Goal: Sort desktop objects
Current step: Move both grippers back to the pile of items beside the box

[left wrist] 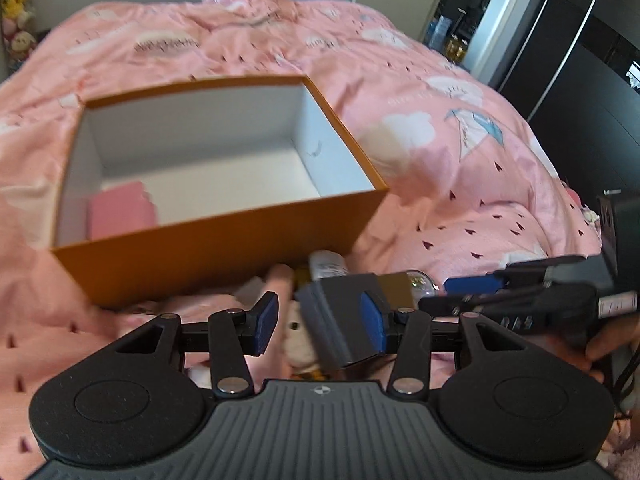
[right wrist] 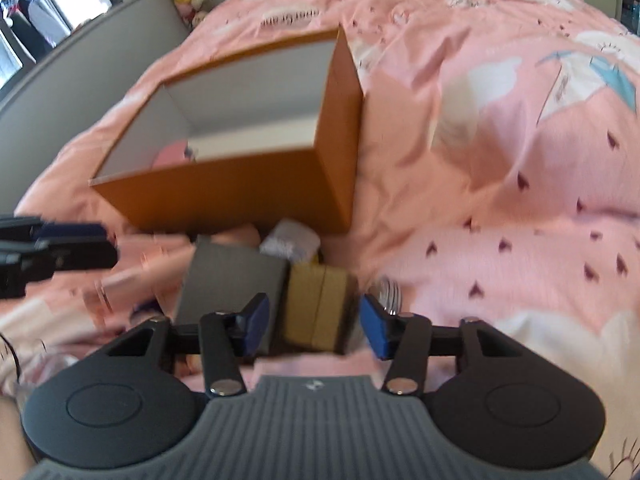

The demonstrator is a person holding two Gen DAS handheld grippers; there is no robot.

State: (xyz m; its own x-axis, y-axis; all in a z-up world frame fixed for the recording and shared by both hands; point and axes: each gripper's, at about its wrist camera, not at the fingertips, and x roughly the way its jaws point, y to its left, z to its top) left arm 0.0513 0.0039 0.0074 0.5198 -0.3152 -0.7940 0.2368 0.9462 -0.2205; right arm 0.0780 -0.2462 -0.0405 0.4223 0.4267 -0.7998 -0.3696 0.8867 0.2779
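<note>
An open orange box (left wrist: 224, 256) with white inner walls sits on the pink bedspread; a pink item (left wrist: 116, 212) lies in its near left corner. In front of it is a small pile: a grey box (left wrist: 340, 320), a tan box (right wrist: 320, 308), a white bottle (left wrist: 328, 264) and a small plush toy (left wrist: 296, 332). My left gripper (left wrist: 320, 322) hovers open over the grey box, only its right pad near it. My right gripper (right wrist: 316, 324) straddles the tan box with small gaps at both pads. Each gripper also shows in the other view: the right gripper (left wrist: 436, 294) and the left gripper (right wrist: 110, 244).
A shiny clear ball (left wrist: 420, 280) lies right of the pile. The rumpled pink bedspread (right wrist: 500, 200) stretches away to the right. Stuffed toys (left wrist: 16, 12) line the wall at the far left, and a dark doorway (left wrist: 592, 80) stands at the right.
</note>
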